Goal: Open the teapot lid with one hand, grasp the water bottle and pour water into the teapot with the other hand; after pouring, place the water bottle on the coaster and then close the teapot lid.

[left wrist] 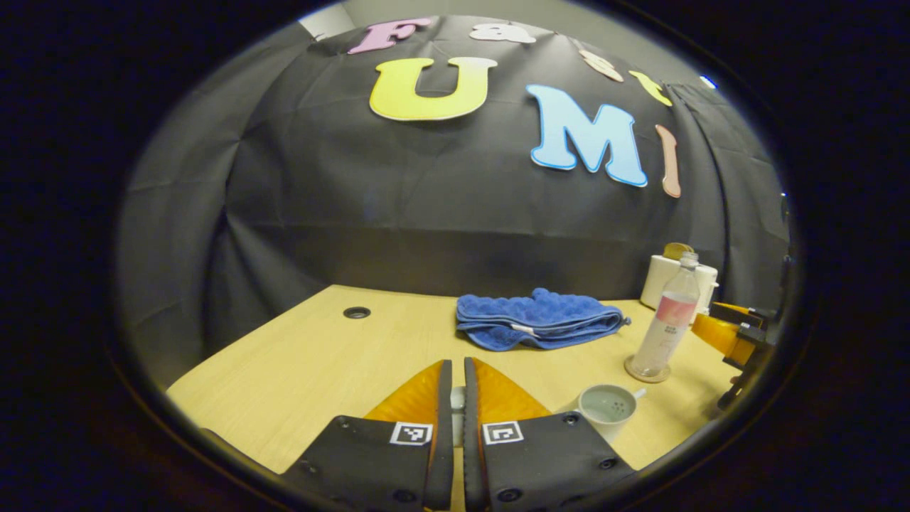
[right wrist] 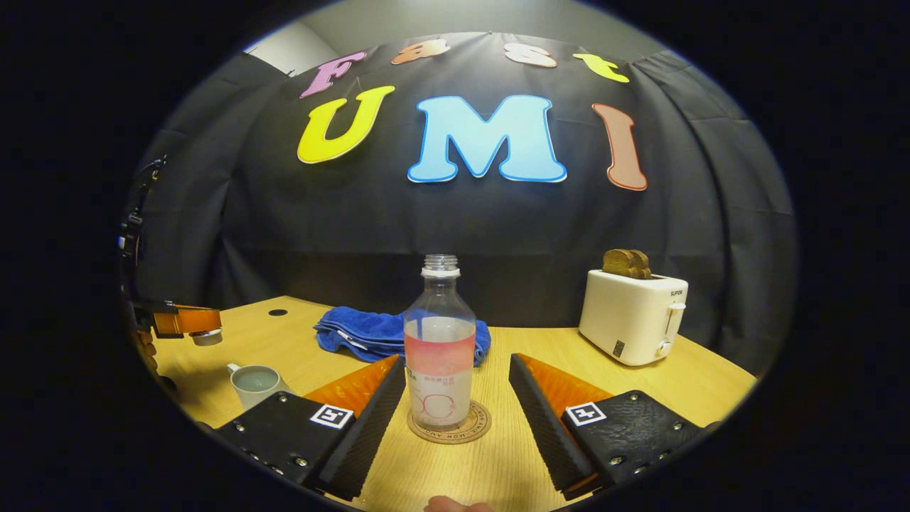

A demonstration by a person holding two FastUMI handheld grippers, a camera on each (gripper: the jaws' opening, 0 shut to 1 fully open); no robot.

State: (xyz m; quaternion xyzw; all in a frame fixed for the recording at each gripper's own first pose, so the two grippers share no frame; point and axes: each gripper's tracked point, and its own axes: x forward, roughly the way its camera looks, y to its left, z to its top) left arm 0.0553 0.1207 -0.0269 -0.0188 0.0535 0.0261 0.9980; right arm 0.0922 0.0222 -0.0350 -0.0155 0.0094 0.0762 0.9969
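Water bottle (right wrist: 439, 341) stands upright on the round coaster (right wrist: 450, 424), uncapped, partly filled, near the middle of the wooden table (right wrist: 498, 462). Right gripper (right wrist: 449, 398) has its fingers spread wide, one on each side of the bottle and clear of it; bottle sits between them, nearer the left finger, no contact seen. Judged: pouring is over, bottle is placed, release is done or nearly so. Teapot (right wrist: 254, 382) sits at the left near edge of the table with its mouth open, pale liquid inside. Left gripper (left wrist: 453, 409), seen in its own view, has fingers pressed almost together on a small pale piece, which I take for the teapot lid (right wrist: 207, 336); in the right gripper view that gripper hangs above and left of the teapot with the lid under its tips. Step in hand, as judged: close the teapot. To do it well: draw the right gripper straight back so neither finger clips the bottle; bring the lid level over the open mouth, lower it square, let go only once it is seated. Blue towel (right wrist: 370, 333) lies far behind the bottle; toaster (right wrist: 631, 316) with bread at far right.
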